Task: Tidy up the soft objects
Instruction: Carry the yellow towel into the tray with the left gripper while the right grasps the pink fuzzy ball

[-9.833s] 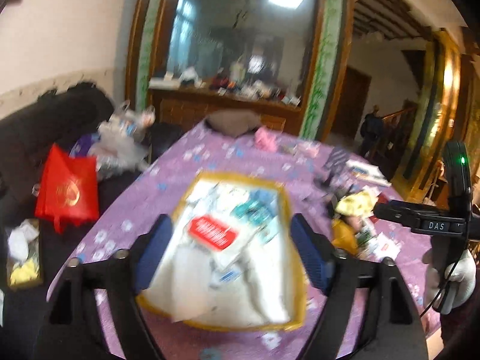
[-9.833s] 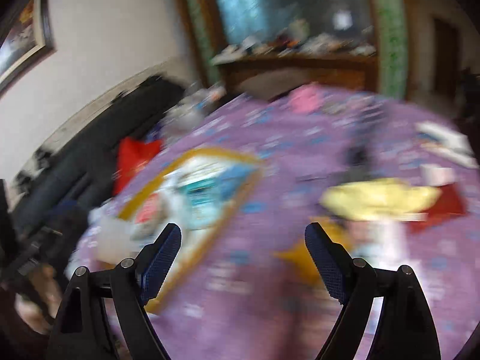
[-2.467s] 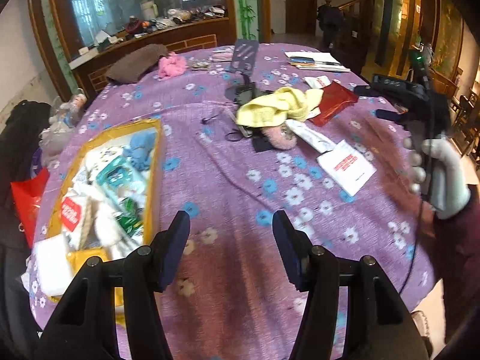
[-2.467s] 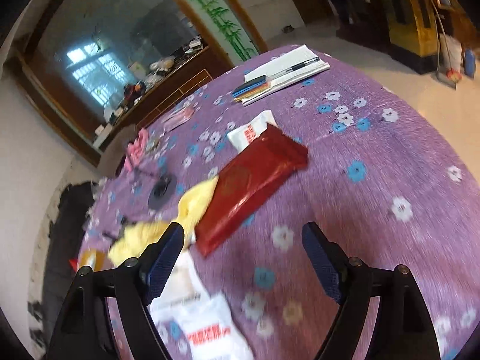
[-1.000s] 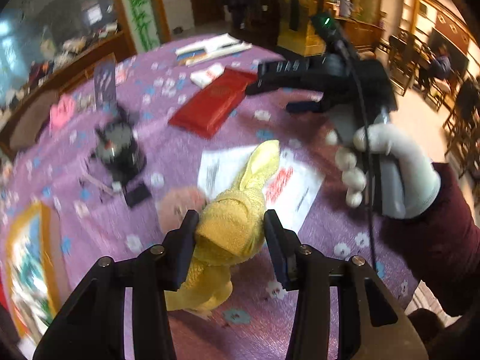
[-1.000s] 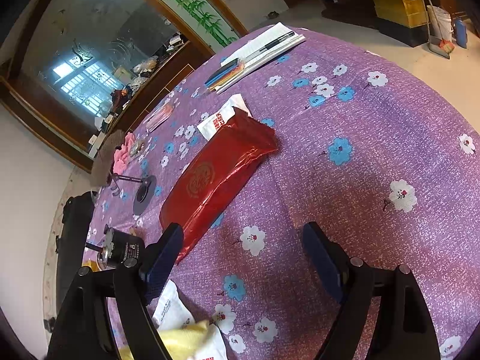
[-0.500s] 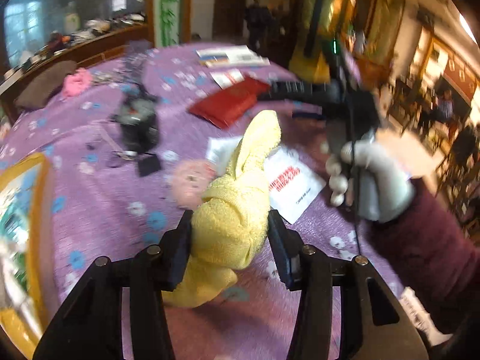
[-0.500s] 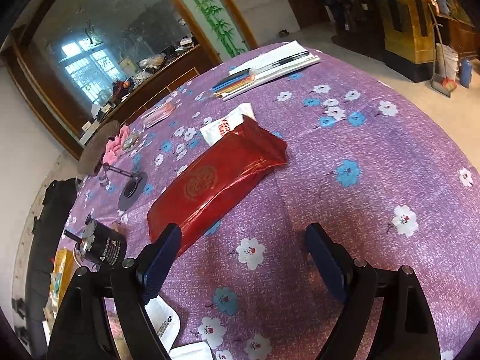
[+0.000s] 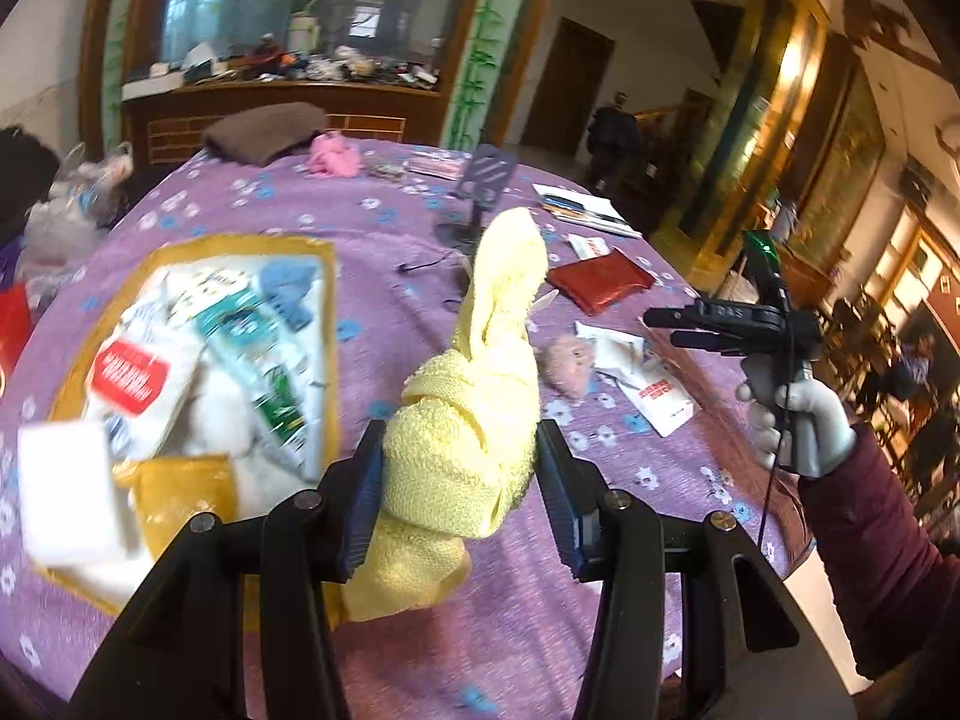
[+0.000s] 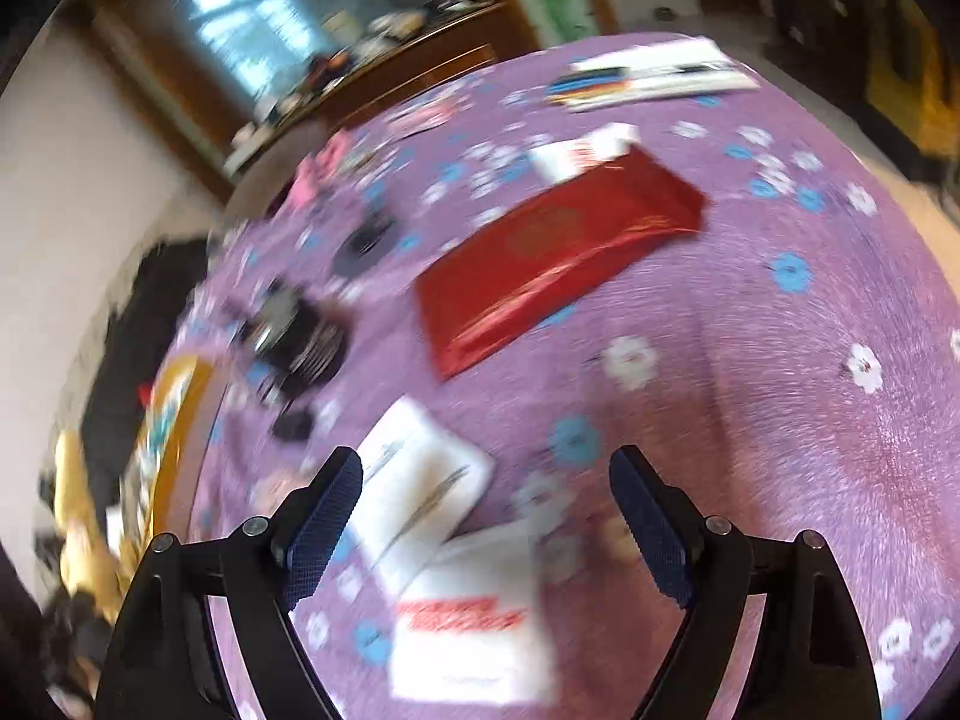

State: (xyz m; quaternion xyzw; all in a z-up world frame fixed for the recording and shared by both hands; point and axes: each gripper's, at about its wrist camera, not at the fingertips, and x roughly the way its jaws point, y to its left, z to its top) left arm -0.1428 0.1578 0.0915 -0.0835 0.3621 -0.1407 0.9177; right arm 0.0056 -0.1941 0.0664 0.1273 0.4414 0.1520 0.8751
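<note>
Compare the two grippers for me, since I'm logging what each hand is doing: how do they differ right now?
The left gripper is clamped on a knotted yellow towel, lifted off the purple tablecloth; the right gripper holds nothing. The left's jaws stand narrower, pressed against the towel; the right's stand wide apart over white packets. Both have black frames and blue ribbed pads, and both point down at the table.

Soft daylight comes from the far window [image 9: 234, 6], and warm glare shines on the gold panels [image 9: 774, 138] at the right. The right wrist view is strongly blurred by motion; the red packet [image 10: 558, 258] is smeared. Both views bend at the edges, with dark corners.
</note>
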